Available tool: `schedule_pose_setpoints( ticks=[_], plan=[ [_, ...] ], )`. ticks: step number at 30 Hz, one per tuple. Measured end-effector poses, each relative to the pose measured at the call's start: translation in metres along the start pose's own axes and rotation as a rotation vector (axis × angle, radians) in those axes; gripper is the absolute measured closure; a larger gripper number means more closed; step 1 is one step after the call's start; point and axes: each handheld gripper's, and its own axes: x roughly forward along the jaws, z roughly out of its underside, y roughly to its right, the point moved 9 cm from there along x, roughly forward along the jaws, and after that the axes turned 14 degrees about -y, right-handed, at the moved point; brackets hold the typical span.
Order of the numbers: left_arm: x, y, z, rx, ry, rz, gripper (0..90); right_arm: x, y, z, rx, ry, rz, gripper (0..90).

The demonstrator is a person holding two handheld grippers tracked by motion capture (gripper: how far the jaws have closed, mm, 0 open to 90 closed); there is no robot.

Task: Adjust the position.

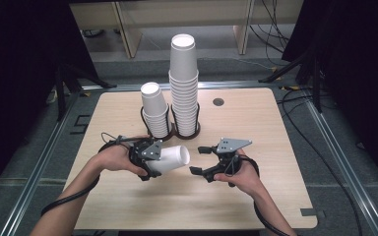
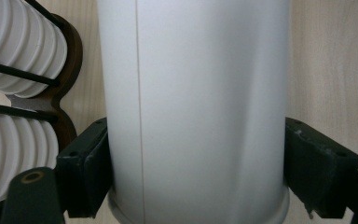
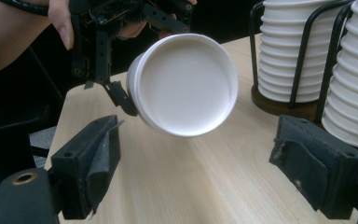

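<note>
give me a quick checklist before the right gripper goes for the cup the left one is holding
1. Left gripper clamped on the paper cup: ok.
2. Cup held sideways, flat end facing the right gripper: ok.
3. Right gripper jaws open and empty: ok.
4. Right gripper lined up with the cup: ok, slightly low.
5. Cup clear of the cup stacks: ok.
6. Single cup or several nested: cannot tell.

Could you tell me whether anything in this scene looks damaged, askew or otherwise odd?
Yes: the pad covering on the right gripper is peeling away from one finger, hanging loose and frayed. The shorter stack of cups also leans left in its holder. The cup held sideways by the left gripper looks undamaged.
</note>
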Motion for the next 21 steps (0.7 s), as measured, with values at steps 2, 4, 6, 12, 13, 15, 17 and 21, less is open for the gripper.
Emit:
schedule_pose_setpoints(
  ticks=[2,4,6,12,13,15,17,21],
  plan=[
    [0.001,0.002,0.0,-0.01,-0.003,0.006,17.3,0.001,-0.001,0.001,0.004,-0.01,0.001,15.7],
    [0.002,0.003,0.002,0.004,-0.022,0.009,17.3,0.004,-0.004,0.002,0.001,-0.016,-0.028,15.7],
    [0.002,0.003,0.005,0.035,-0.053,0.01,17.3,0.005,-0.003,0.002,-0.01,-0.012,-0.02,15.7],
    [0.005,0.004,0.009,0.054,-0.094,0.006,17.2,0.009,-0.003,0.005,-0.009,-0.036,-0.026,15.7],
    [0.005,0.004,0.009,0.052,-0.089,0.008,17.2,0.009,-0.003,0.005,-0.009,-0.036,-0.026,15.7],
    [0.005,0.005,0.008,0.054,-0.08,0.014,17.1,0.011,-0.006,0.005,-0.008,-0.048,-0.041,15.7],
    [0.005,0.006,0.006,0.058,-0.071,0.014,17.1,0.012,-0.006,0.004,-0.017,-0.039,-0.04,15.7],
    [0.006,0.01,0.0,0.049,-0.04,0.026,17.1,0.015,-0.008,-0.002,-0.034,-0.025,-0.041,15.7]
  ],
)
